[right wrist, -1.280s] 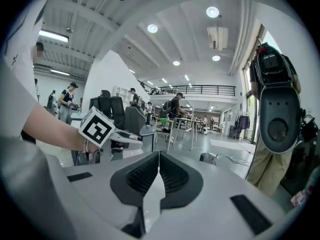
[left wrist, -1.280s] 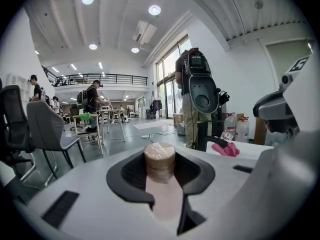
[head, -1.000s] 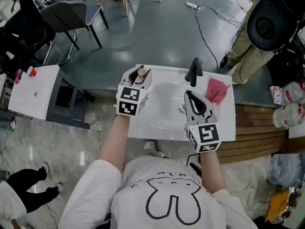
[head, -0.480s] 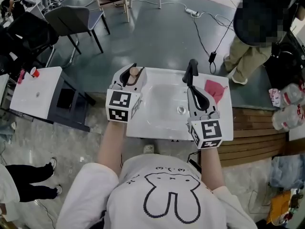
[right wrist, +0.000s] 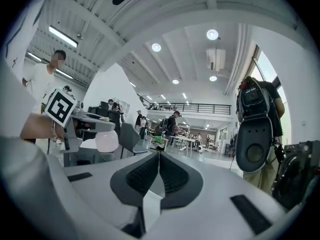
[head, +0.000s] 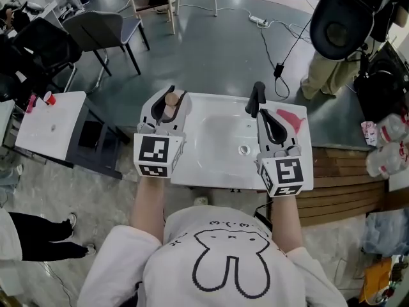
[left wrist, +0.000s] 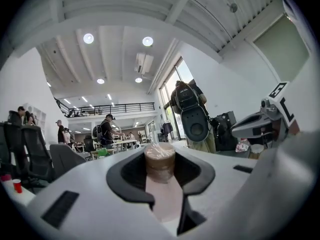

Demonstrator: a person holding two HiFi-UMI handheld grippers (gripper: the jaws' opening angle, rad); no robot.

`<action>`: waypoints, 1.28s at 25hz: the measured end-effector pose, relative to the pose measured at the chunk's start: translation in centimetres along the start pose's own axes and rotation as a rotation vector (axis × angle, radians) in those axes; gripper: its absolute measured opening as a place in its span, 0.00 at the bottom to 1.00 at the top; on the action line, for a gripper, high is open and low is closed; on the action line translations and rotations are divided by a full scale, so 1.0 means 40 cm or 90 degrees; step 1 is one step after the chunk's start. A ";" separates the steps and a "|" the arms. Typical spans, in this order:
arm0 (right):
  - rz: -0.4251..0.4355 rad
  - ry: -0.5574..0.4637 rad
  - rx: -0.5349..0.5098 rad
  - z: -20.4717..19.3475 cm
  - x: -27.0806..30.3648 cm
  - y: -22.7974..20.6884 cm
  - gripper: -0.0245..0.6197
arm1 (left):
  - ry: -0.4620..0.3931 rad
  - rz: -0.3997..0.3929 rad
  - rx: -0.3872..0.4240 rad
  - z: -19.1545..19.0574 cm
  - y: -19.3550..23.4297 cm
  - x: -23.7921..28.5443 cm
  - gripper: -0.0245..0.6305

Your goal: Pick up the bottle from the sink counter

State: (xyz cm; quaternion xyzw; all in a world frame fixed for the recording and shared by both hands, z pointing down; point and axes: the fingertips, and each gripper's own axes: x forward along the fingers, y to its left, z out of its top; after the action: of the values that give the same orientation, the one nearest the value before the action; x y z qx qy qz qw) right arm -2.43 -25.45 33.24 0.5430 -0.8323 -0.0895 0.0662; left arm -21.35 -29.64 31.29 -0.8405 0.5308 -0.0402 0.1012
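The bottle (head: pixel 171 99) has a pale pink body and a tan cap. My left gripper (head: pixel 168 107) is shut on it and holds it above the left end of the white sink counter (head: pixel 217 173). In the left gripper view the bottle (left wrist: pixel 160 166) stands upright between the dark pads, which press on its sides, with the cap poking above them. My right gripper (head: pixel 271 125) hovers over the right side of the basin, beside the black faucet (head: pixel 256 98). Its jaws (right wrist: pixel 159 171) are shut with nothing between them.
A pink cloth (head: pixel 293 119) lies at the counter's far right corner. The drain (head: pixel 243 149) shows in the basin. A white side table (head: pixel 54 130) with a red cup (head: pixel 49 98) stands left, a chair (head: pixel 102 25) beyond it. A person (head: pixel 335 37) stands far right by a wooden platform (head: pixel 345 181).
The left gripper has drifted left and toward me with the bottle still in its jaws. The right gripper has shifted slightly right and stays shut.
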 end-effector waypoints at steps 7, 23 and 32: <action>-0.019 -0.026 0.000 0.047 0.001 -0.028 0.09 | -0.035 0.051 0.017 0.041 0.046 -0.064 0.23; -0.035 -0.048 -0.004 0.089 -0.014 -0.038 0.08 | -0.063 0.078 0.019 0.085 0.091 -0.102 0.23; -0.032 -0.046 -0.008 0.094 -0.012 -0.032 0.08 | -0.066 0.076 0.015 0.090 0.091 -0.106 0.23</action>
State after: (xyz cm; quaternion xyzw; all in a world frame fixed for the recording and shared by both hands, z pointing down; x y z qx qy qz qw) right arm -1.87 -25.24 29.28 0.5599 -0.8196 -0.1157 0.0373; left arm -25.78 -26.89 27.15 -0.8069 0.5736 0.0031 0.1411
